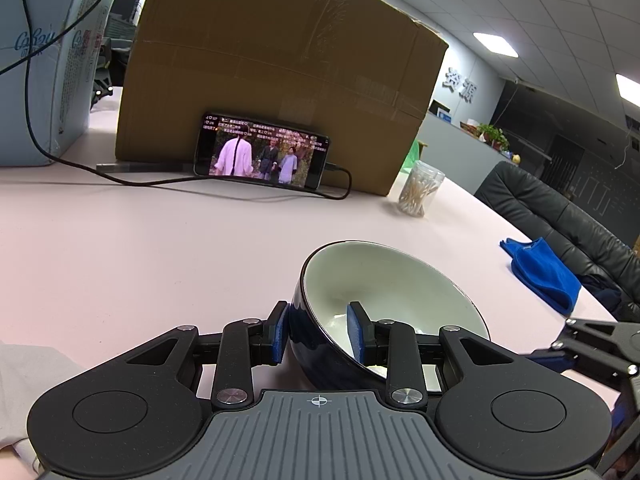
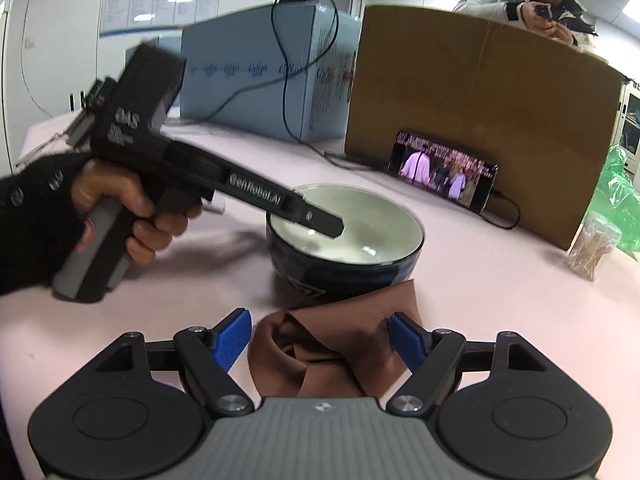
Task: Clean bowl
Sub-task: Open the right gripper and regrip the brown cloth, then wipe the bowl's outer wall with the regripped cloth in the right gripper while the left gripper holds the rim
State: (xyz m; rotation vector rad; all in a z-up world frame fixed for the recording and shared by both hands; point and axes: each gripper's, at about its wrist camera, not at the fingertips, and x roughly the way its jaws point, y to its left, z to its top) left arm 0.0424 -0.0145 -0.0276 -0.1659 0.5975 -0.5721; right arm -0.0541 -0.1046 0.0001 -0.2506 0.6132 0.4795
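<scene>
A dark blue bowl point(image 1: 384, 280) with a white inside stands on the pink table point(image 1: 140, 260), tilted in the left wrist view. My left gripper point(image 1: 320, 332) is shut on its near rim, one blue pad outside the wall and one inside. The right wrist view shows the bowl point(image 2: 360, 216) with the left gripper point(image 2: 320, 224) reaching over its rim, held by a hand in a dark sleeve. A crumpled brown cloth point(image 2: 320, 356) lies on the table in front of the bowl. My right gripper point(image 2: 320, 340) is open, and the cloth lies loose between its spread fingers.
A big cardboard box point(image 1: 280, 68) stands behind, with a phone point(image 1: 260, 152) playing video propped against it and a cable point(image 1: 120, 176) trailing left. Also here: a light blue carton point(image 1: 44, 60), a jar of cotton swabs point(image 1: 420, 188), a blue cloth point(image 1: 540, 276), a black chair point(image 1: 560, 208). A person point(image 2: 532, 4) sits behind the box.
</scene>
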